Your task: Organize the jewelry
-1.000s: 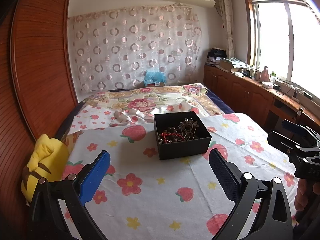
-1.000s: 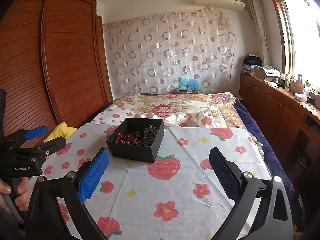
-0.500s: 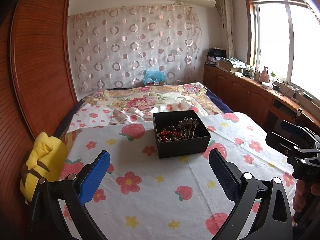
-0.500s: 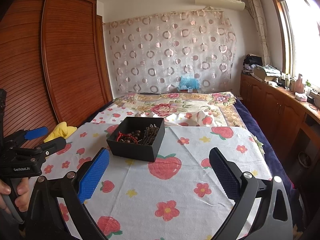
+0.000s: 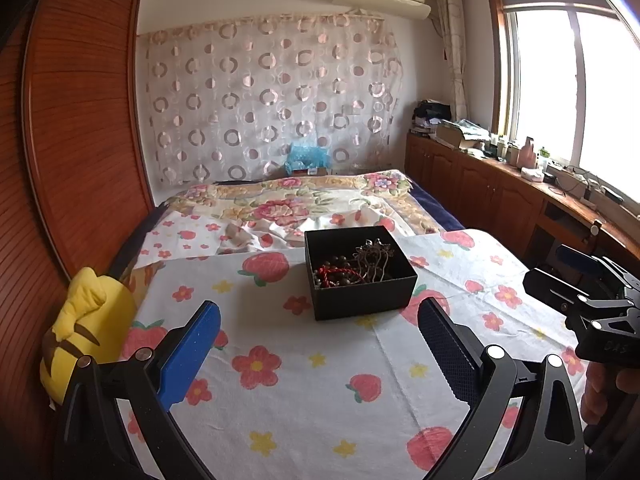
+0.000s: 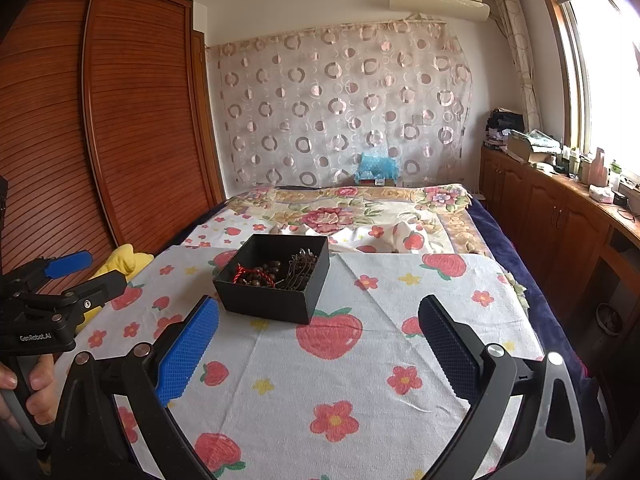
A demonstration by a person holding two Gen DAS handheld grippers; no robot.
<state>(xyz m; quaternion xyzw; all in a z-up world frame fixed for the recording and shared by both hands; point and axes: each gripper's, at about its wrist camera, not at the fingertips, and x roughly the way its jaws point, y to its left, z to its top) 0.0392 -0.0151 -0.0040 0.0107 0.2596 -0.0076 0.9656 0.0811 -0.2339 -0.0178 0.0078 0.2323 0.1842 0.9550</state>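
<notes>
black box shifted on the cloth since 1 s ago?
No. The black box sits by the same big strawberry print in the right wrist view; only the framing drifts.

Our left gripper (image 5: 319, 322) and right gripper (image 6: 319, 318) share one build: black angular frames, silver round pivot screws near each finger's base, and blue pads (image 6: 187, 350) with a fine knobbed texture. White "GenRobot.AI" lettering marks the left gripper's body, above our bare hand (image 6: 30, 390) on its grey trigger.

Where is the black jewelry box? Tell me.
The black jewelry box sits on the strawberry-print cloth, centre of the left wrist view, ahead of both open hand-held grippers.
</notes>
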